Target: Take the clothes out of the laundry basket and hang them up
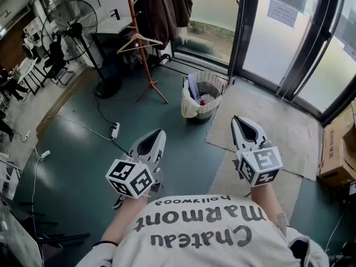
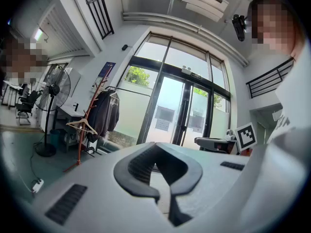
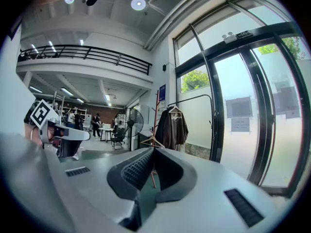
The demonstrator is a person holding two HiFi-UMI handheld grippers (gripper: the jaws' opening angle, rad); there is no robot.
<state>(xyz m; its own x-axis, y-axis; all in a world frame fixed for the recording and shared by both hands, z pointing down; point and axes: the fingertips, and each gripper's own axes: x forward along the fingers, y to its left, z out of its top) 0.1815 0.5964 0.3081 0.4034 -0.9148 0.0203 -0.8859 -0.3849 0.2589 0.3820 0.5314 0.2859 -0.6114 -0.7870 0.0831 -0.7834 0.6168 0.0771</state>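
pointing ahead, the left gripper (image 1: 157,134) and right gripper (image 1: 238,120) are both pressed together on nothing, near the laundry basket (image 1: 214,85) full of clothes (image 1: 198,96).

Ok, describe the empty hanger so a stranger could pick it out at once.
Left of the glass doors stands a reddish wooden coat stand. A pale wooden hanger hangs from one of its pegs, next to some dark jackets. It is the only bare triangle there, with no garment on it.
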